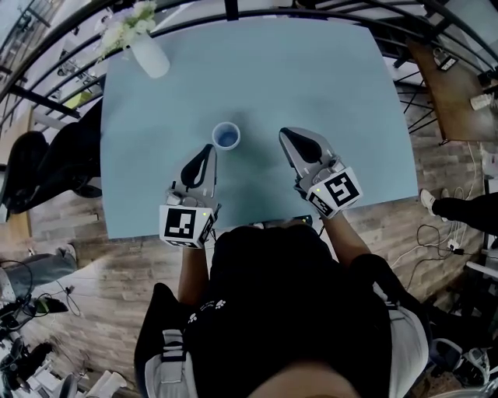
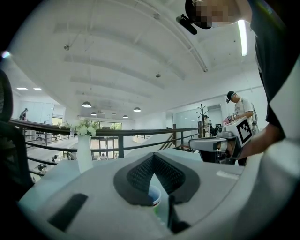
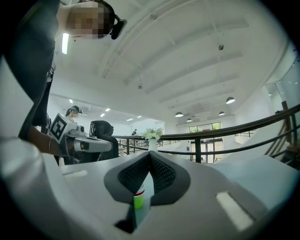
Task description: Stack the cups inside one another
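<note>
Left gripper (image 1: pixel 208 149) and right gripper (image 1: pixel 285 134) are closed, empty. Green wall of cup (image 1: pixel 226 136) is shown only in gripper views, mostly hidden by jaws.

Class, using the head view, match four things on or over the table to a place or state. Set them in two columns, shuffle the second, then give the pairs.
1 cup
2 vase
3 left gripper
4 right gripper

A holds white flowers, at a far corner of the table
B jaws shut, on the cup's right
C blue inside, upright
D jaws shut, on the cup's left

Pairs: 1-C, 2-A, 3-D, 4-B
</note>
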A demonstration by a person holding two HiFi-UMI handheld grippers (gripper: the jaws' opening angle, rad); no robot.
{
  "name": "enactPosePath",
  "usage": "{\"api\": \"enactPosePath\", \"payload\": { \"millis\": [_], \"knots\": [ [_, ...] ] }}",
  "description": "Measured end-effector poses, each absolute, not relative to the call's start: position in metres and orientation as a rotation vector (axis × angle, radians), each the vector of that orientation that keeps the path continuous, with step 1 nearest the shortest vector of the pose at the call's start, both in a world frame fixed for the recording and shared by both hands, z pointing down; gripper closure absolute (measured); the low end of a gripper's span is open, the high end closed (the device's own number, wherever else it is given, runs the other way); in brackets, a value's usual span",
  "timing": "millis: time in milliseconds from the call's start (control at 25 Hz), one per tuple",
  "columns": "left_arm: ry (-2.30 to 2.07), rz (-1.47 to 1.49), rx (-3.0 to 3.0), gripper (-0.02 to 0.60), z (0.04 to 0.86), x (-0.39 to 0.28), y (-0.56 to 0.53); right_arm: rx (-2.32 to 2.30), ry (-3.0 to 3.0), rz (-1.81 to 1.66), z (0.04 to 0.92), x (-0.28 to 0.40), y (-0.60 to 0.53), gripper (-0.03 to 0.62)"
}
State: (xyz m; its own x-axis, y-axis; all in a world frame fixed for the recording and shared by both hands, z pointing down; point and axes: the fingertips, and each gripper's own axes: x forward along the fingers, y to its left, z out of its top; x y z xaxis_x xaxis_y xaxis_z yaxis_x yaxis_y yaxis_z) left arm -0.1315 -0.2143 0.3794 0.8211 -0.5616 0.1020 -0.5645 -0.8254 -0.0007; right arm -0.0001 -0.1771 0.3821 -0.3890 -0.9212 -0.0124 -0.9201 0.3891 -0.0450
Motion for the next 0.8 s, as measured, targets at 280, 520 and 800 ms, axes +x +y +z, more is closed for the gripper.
{"api": "enactPosePath", "payload": {
  "millis": [280,520,800],
  "knots": [
    [-0.918,0.151,2.970,0.588,0.3806,-0.1344,-0.2123,-1.703,2.592,-0.057,0.3827,-0.0046,-0.1758,0.588],
    [-0.918,0.151,2.973,0.589,0.3796,-0.1346,-0.2093,-1.693,2.596,-0.053,0.3801,-0.0063,-0.1734,0.588],
    [-0.921,0.150,2.967,0.588,0.3790,-0.1334,-0.2068,-1.688,2.598,-0.047,0.3785,-0.0054,-0.1710,0.588]
  ]
}}
